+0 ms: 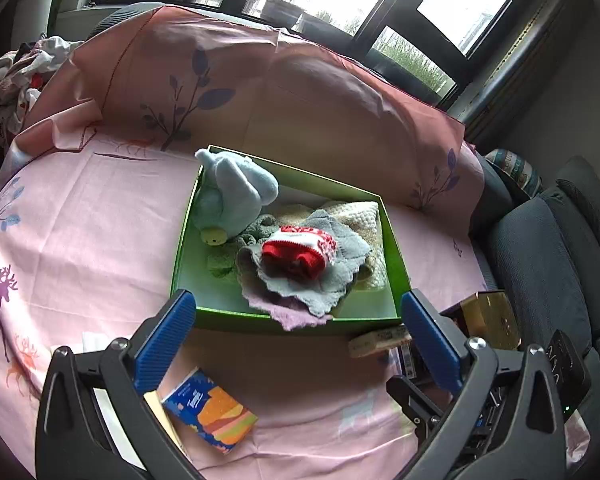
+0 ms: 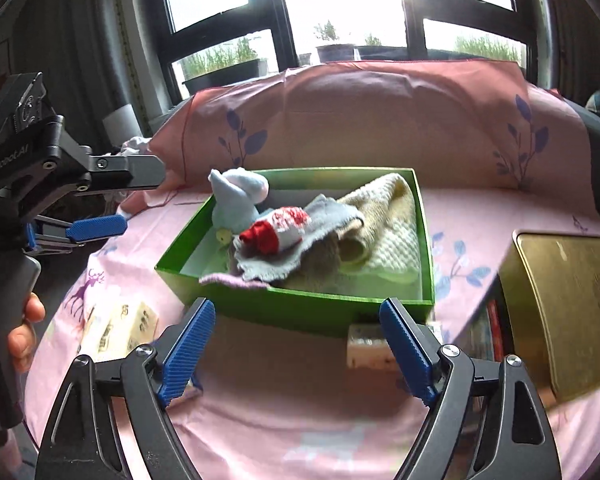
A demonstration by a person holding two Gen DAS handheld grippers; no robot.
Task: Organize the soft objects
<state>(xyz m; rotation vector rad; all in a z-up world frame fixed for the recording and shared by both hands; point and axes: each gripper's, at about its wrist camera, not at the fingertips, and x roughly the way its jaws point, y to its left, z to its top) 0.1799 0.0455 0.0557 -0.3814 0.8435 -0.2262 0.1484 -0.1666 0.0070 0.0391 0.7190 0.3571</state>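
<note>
Now we hover over a pink sheet with deer prints (image 1: 80,216), dark windows (image 2: 340,4) behind.
Our left tongs (image 1: 298,332) and right tongs (image 2: 296,340) gape wide, holding nothing; the blue plush toy (image 1: 232,196), red-and-white sock (image 1: 300,250) and grey cloths (image 1: 320,284) sit inside the green cardboard box (image 1: 396,248).

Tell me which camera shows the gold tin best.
Right wrist view: the gold tin shows its whole embossed lid, right of the green box. In the left wrist view the tin is a small patch, partly hidden behind the open left gripper.
</note>
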